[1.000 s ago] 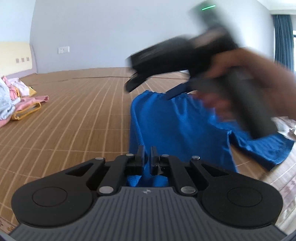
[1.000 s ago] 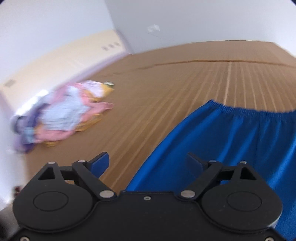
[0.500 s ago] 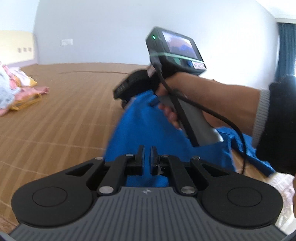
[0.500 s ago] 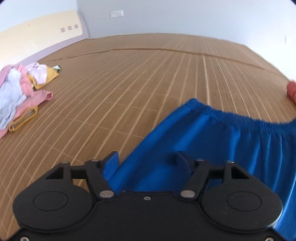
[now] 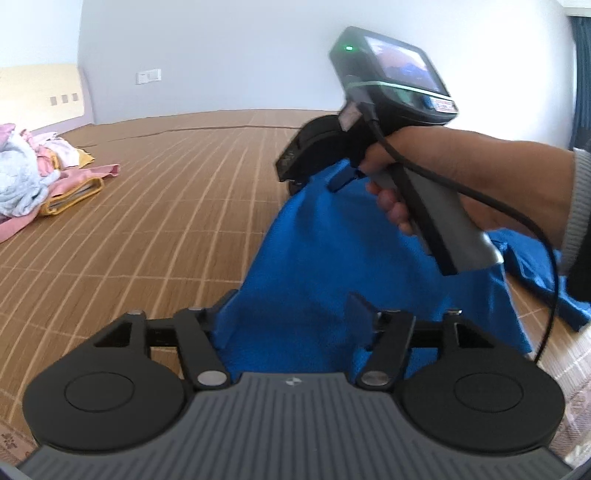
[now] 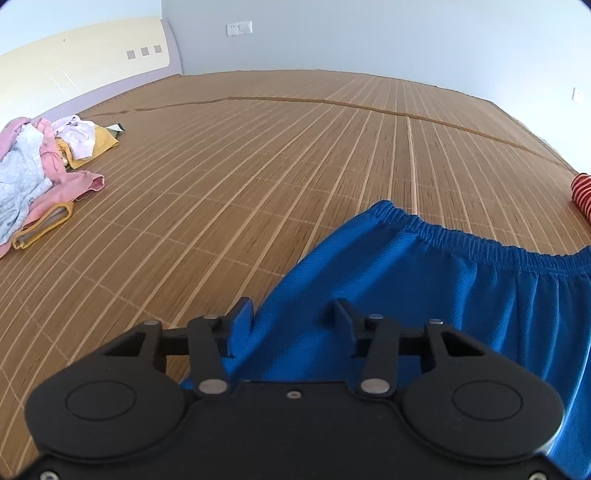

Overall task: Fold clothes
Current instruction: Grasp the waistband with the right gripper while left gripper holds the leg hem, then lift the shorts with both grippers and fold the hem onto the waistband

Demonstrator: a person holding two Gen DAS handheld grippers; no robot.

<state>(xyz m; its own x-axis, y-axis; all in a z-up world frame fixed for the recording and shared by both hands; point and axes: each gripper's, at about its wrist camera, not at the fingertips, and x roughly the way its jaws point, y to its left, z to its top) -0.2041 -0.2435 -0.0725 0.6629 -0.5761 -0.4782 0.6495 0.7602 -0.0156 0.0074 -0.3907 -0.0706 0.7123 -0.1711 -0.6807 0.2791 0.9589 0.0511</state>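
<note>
On the bamboo mat, the left wrist view shows the left gripper with fingers spreading over the blue shorts. From the right wrist, the right gripper straddles the shorts' edge, fingers closing, cloth between them.

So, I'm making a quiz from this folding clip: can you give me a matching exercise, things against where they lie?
Things:
1. blue shorts
2. pile of pink and yellow clothes
3. red striped cloth
4. wall switch

Places:
A. far right edge of the mat
B. on the wall beyond the mat
C. far left on the mat
D. right in front of the tongs

Pairs: 1-D, 2-C, 3-A, 4-B
</note>
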